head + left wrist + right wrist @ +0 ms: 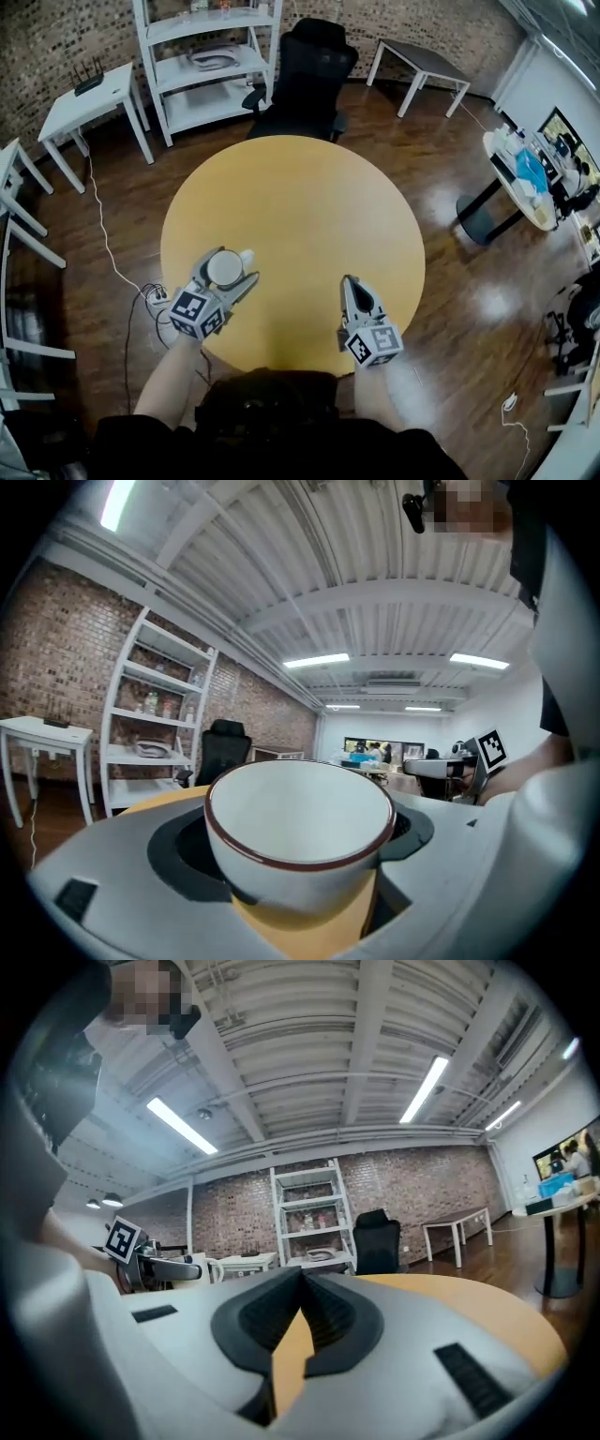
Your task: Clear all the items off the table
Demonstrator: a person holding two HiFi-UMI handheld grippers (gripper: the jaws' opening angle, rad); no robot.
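A white cup [225, 269] with a dark red rim sits between the jaws of my left gripper [226, 266] over the near left part of the round yellow table [300, 206]. In the left gripper view the cup [298, 832] stands upright and fills the gap, with the black pads [192, 841] against its sides. My right gripper [349, 281] hovers over the table's near right part. Its jaws are shut with nothing between them, meeting at the tips in the right gripper view [302, 1279]. The rest of the tabletop is bare.
A black office chair [314, 70] stands at the table's far edge, and a white shelf unit [208, 66] is behind it to the left. White side tables [89, 98] line the left wall. A white cable and power strip [155, 295] lie on the floor near the table's left edge.
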